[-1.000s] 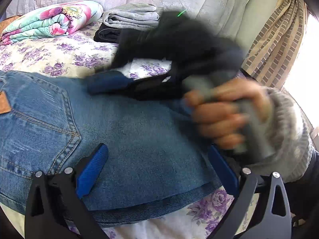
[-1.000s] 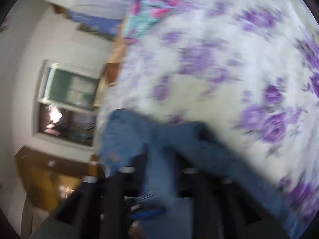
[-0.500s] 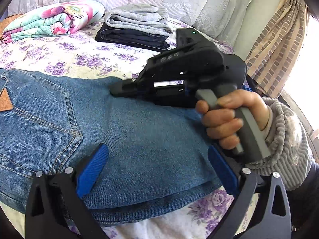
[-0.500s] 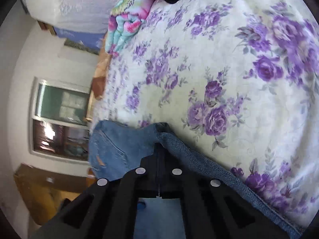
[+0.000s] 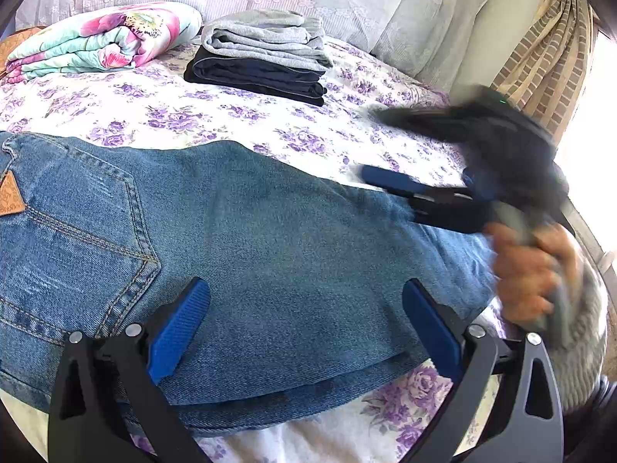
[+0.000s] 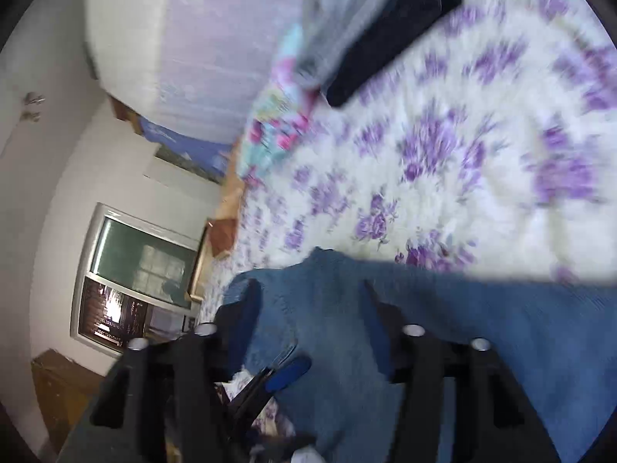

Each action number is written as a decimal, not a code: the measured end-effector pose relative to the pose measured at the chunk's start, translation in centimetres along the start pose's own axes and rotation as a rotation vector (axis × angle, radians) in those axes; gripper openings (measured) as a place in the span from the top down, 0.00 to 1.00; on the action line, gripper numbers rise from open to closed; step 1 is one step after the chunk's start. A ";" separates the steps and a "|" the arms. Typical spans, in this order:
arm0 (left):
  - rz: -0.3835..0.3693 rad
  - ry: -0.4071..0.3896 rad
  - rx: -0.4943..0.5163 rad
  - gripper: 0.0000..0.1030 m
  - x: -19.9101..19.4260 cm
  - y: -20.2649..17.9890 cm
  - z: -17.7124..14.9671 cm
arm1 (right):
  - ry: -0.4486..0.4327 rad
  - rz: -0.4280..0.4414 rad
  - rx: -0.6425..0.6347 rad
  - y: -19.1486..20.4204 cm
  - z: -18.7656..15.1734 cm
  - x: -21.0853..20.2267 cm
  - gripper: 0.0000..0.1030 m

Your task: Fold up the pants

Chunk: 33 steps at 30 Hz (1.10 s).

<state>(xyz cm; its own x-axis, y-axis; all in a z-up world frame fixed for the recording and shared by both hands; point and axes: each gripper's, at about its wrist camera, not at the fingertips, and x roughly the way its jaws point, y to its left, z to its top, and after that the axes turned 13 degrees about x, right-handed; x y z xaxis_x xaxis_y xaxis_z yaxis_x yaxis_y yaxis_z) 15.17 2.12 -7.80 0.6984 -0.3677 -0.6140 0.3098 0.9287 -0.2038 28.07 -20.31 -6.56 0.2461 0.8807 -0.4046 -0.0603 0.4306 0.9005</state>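
Blue jeans [image 5: 239, 239] lie folded on the floral bedspread [image 5: 200, 115], back pocket and leather patch at the left. My left gripper [image 5: 304, 328] is open, its blue pads hovering over the jeans' near edge, holding nothing. My right gripper [image 5: 389, 181], held in a hand at the right, is blurred and sits at the jeans' far right edge. In the right wrist view the right gripper [image 6: 308, 301] is open, its fingers apart over the jeans [image 6: 443, 328], and the left gripper's blue pad [image 6: 289, 374] shows below.
A folded grey and dark stack of clothes [image 5: 262, 58] and a rolled floral quilt [image 5: 100, 42] lie at the back of the bed. Pillows [image 5: 424, 11] and a curtain [image 5: 540, 50] stand at the right. A window [image 6: 135, 281] shows in the right wrist view.
My right gripper was shut on the jeans' edge; it has opened and moved away to the right. The left gripper has stayed open in place.
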 end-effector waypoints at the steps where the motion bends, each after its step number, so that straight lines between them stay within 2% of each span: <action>1: -0.001 0.000 0.000 0.05 0.0 0.0 0.0 | -0.033 0.006 0.000 -0.2 -0.8 -2.1 0.44; 3: 0.000 -0.001 0.000 0.05 0.0 0.0 0.0 | -0.142 0.005 0.045 -1.7 -3.1 -7.9 0.43; 7: -0.004 -0.006 -0.003 0.05 -0.1 0.0 -0.1 | -0.393 -0.081 0.163 -5.7 -8.2 -19.0 0.36; 11: -0.006 -0.011 -0.005 0.05 -0.2 -0.1 -0.2 | -0.564 -0.171 0.287 -9.2 -11.6 -25.3 0.34; 13: -0.006 -0.010 -0.005 0.05 -0.3 -0.1 -0.2 | -0.611 -0.173 0.382 -11.2 -11.9 -26.5 0.32; 17: -0.010 -0.016 -0.005 0.05 -0.5 -0.1 -0.3 | -0.612 -0.118 0.525 -14.0 -10.6 -25.4 0.26; 21: -0.010 -0.018 -0.004 0.05 -0.6 -0.2 -0.3 | -0.628 -0.117 0.588 -14.1 -8.8 -24.5 0.14; 25: -0.010 -0.018 -0.004 0.05 -0.6 -0.2 -0.4 | -0.680 -0.096 0.547 -13.9 -7.4 -24.3 0.13; 29: -0.010 -0.018 -0.004 0.05 -0.7 -0.2 -0.4 | -0.761 -0.097 0.479 -13.7 -7.7 -24.2 0.20; 32: -0.010 -0.019 -0.004 0.05 -0.7 -0.2 -0.4 | -0.811 -0.096 0.444 -14.1 -8.4 -24.2 0.44; 33: -0.011 -0.019 -0.004 0.05 -0.7 -0.2 -0.4 | -0.823 -0.090 0.442 -14.6 -8.9 -24.4 0.59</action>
<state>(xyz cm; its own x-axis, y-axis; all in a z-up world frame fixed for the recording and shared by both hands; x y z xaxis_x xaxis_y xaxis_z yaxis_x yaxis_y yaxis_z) 14.38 2.21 -7.66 0.7072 -0.3787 -0.5970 0.3148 0.9248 -0.2137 14.37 -46.37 -11.22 0.8488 0.3587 -0.3885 0.3239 0.2280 0.9182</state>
